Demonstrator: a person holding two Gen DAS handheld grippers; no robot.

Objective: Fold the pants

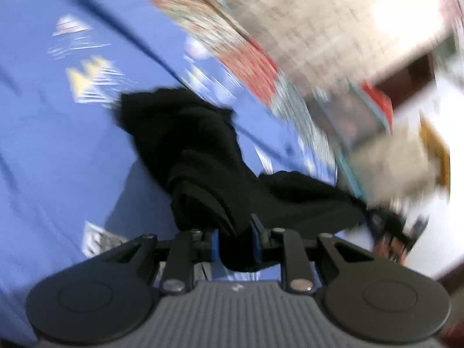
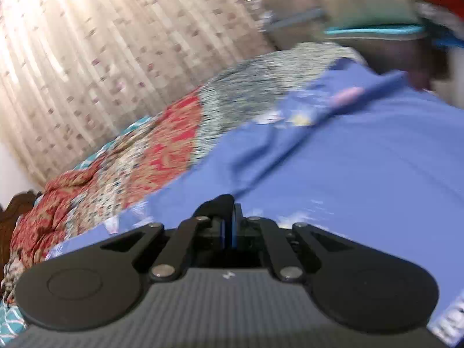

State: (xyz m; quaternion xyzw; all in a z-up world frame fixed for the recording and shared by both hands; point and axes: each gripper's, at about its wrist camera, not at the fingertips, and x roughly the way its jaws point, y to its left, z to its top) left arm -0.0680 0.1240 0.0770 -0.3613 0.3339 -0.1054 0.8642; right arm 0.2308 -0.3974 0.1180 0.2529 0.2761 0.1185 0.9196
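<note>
Left wrist view – the left gripper (image 1: 235, 242) pinches the black pants (image 1: 200, 156) over the blue sheet (image 1: 52, 145) – the right gripper (image 2: 230, 226) is squeezed tight on nothing.

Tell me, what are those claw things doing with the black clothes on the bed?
A person is folding black pants on a bed with a blue sheet, using a claw in each hand. The left claw is pinched shut on a bunch of the pants, which trail away from it across the sheet. The right claw is shut with nothing in it, over the sheet. A colourful patterned blanket lies bunched along the bed's far side. The pictures are blurry.
</note>
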